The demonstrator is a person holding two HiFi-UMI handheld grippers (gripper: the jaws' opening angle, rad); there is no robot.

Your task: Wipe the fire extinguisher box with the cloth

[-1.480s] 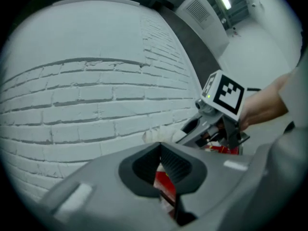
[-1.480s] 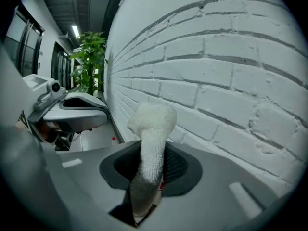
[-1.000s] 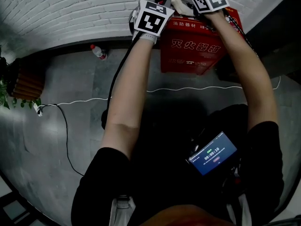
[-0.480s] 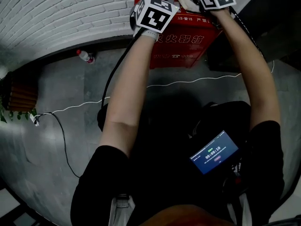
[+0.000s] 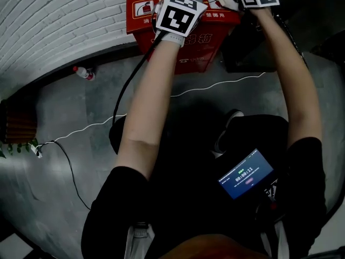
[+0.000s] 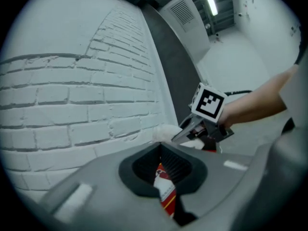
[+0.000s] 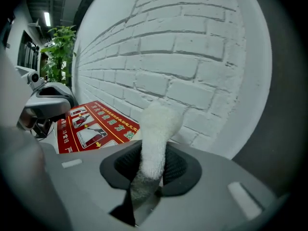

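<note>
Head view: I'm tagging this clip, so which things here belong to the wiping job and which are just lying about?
Job in hand:
fire extinguisher box
cloth, clamped in the right tongs
left tongs, closed on the box

Just lying about:
plastic bottle on the floor
white cable
potted plant

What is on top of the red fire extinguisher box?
The white cloth, held by the right gripper, and a printed instruction label. The left gripper covers part of the box.
</note>
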